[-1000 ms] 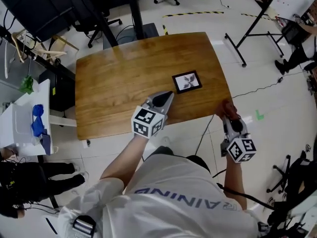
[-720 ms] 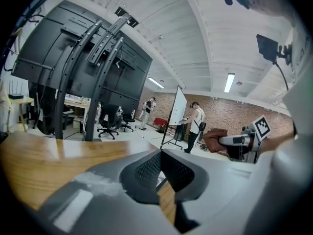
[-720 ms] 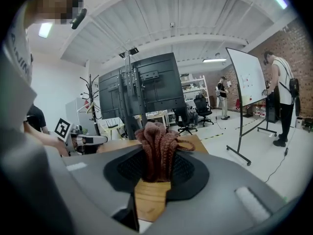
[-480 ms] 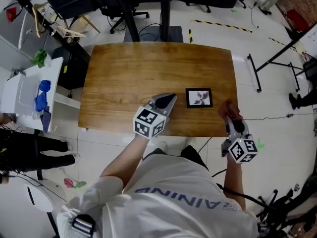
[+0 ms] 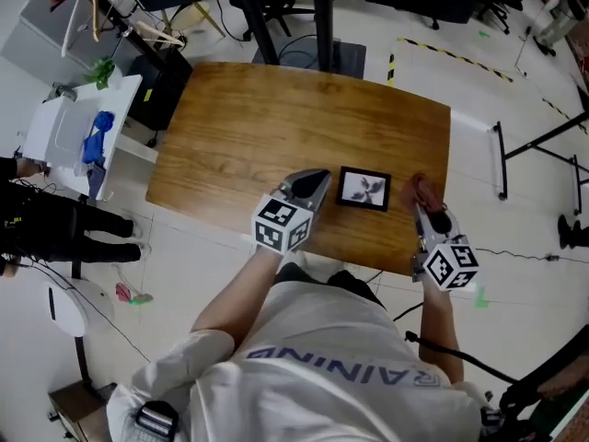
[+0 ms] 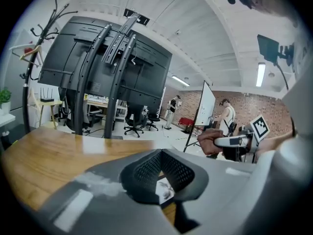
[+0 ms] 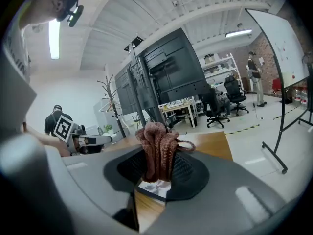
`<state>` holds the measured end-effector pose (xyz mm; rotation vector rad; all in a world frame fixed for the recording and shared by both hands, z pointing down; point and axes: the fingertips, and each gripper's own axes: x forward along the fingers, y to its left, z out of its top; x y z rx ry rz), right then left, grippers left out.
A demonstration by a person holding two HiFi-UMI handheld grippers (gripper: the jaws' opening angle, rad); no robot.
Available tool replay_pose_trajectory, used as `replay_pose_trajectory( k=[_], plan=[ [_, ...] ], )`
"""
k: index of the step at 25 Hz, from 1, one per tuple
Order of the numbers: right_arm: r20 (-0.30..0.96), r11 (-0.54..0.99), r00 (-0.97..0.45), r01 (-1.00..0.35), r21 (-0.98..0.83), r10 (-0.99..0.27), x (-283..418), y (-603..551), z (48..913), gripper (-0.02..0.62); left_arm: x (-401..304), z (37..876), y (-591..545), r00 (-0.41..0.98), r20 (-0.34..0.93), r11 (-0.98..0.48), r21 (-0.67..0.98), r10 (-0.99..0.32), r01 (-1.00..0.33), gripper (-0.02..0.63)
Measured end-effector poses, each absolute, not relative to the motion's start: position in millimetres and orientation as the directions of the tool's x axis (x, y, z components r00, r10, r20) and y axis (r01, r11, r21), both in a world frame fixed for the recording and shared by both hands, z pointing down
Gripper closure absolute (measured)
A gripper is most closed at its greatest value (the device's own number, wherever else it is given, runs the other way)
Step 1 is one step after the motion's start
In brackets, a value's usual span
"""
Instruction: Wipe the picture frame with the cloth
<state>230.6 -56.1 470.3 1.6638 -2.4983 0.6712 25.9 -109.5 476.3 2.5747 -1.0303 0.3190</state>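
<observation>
A varnished wood table (image 5: 239, 127) showed warm grain under a soft sheen. The left gripper (image 6: 159, 177) and right gripper (image 7: 155, 177) wore smooth, matt grey plastic shells, with inner pads (image 6: 145, 170) of rough black mesh. A chunky, ribbed knit cloth (image 7: 157, 151), rust-brown, looked coarse and woolly. At its 9 o'clock, the frame (image 5: 363, 190) had a matt black border round a paper-like print. The pale floor (image 5: 184, 256) was smooth and faintly glossy.
</observation>
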Motion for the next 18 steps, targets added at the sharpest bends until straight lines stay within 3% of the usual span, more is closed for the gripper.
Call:
replay_pose_trajectory(
  k=[5,11,18],
  plan=[
    [0.3,0.355,-0.463,-0.867,-0.351,-0.834,222.5,-72.0,484.2,0.48,23.7,507.6,-111.8,0.681,0.393,-0.635,0.26,-0.618,-0.727,0.6],
    [0.342,0.373,-0.498,-0.851,-0.371,-0.797,204.9,-87.7,500.1,0.48,36.4,576.0,-108.7,0.679,0.528,-0.645,0.287,-0.51,-0.708,0.6],
    [0.381,0.388,-0.526,-0.838,-0.383,-0.76,183.8,-104.6,516.5,0.48,52.2,624.3,-97.2,0.69,0.58,-0.647,0.333,-0.433,-0.686,0.6]
  ],
)
